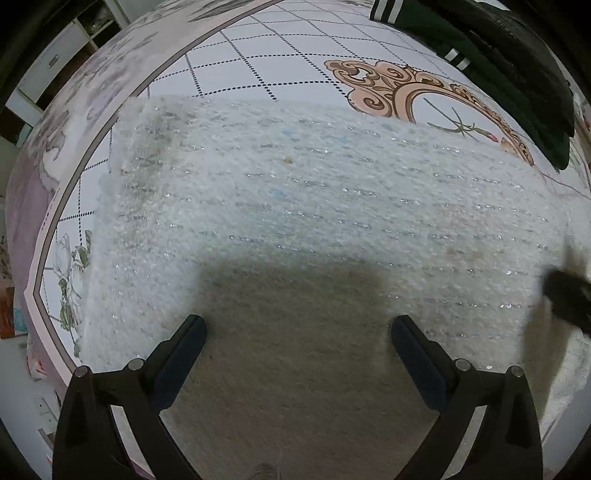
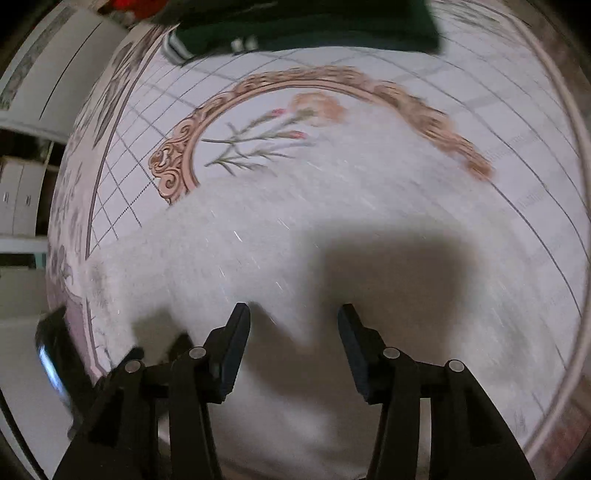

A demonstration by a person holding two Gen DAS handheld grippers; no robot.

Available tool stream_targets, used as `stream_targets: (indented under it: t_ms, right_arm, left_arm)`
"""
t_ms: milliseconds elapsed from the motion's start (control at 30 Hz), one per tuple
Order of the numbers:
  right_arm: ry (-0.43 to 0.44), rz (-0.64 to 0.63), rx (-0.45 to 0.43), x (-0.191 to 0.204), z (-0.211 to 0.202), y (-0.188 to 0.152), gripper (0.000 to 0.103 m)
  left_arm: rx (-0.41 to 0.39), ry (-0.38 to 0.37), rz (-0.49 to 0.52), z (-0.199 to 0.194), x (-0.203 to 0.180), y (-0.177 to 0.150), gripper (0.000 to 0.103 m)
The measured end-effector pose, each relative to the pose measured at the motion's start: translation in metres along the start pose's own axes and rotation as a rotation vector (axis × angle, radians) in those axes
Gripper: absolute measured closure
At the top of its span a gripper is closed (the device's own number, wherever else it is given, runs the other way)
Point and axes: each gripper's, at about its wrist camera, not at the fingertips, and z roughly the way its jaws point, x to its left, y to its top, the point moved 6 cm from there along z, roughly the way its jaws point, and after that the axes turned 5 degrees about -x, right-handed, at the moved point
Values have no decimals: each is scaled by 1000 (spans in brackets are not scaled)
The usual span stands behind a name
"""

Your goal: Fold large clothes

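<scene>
A white fuzzy knit garment with glittery thread rows lies spread flat on a patterned bedsheet. My left gripper hovers just above its near part, jaws wide open and empty. In the right wrist view the same white garment appears blurred by motion. My right gripper is above it, jaws open and empty. A dark shape, likely the other gripper, shows at the right edge of the left wrist view.
A dark green garment with white stripes lies at the far side of the bed; it also shows in the right wrist view. White cabinets stand beyond the bed's left edge. The sheet has a pink ornate oval frame.
</scene>
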Motion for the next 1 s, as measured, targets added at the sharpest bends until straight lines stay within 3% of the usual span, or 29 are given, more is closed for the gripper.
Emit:
stream_targets:
  t_ms: [100, 233, 400, 467, 533, 567, 600, 700, 800, 867, 1000]
  right_arm:
    - [-50, -97, 82, 10, 40, 5, 49]
    - [-121, -75, 158, 12, 64, 21, 49]
    - [-193, -109, 153, 20, 67, 33, 49]
    - [-130, -54, 139, 15, 50, 34, 48]
    - [26, 75, 92, -4, 14, 26, 44]
    - [89, 145, 64, -18, -3, 18, 35]
    - [126, 200, 42, -32, -16, 10, 29]
    - [188, 388, -63, -100, -57, -38, 26]
    - [179, 504, -74, -153, -53, -88, 26]
    - [188, 563, -56, -184, -29, -117, 26]
    - [383, 754, -131, -215, 17, -133, 24]
  left_arm:
    - [1, 7, 3, 5, 2, 0, 0]
    - [-1, 14, 14, 8, -3, 5, 0]
    - [15, 12, 18, 0, -8, 14, 0]
    - [5, -11, 10, -14, -9, 19, 0]
    - [-22, -39, 15, -31, -16, 26, 0]
    - [-32, -53, 19, -37, -20, 29, 0]
    - [-39, -66, 27, -42, -27, 32, 0]
    - [-30, -96, 67, -40, -52, 41, 0]
    - [0, -77, 130, -18, -65, 41, 0]
    - [11, -70, 153, -9, -75, 42, 0]
    - [2, -63, 178, -9, -78, 45, 0]
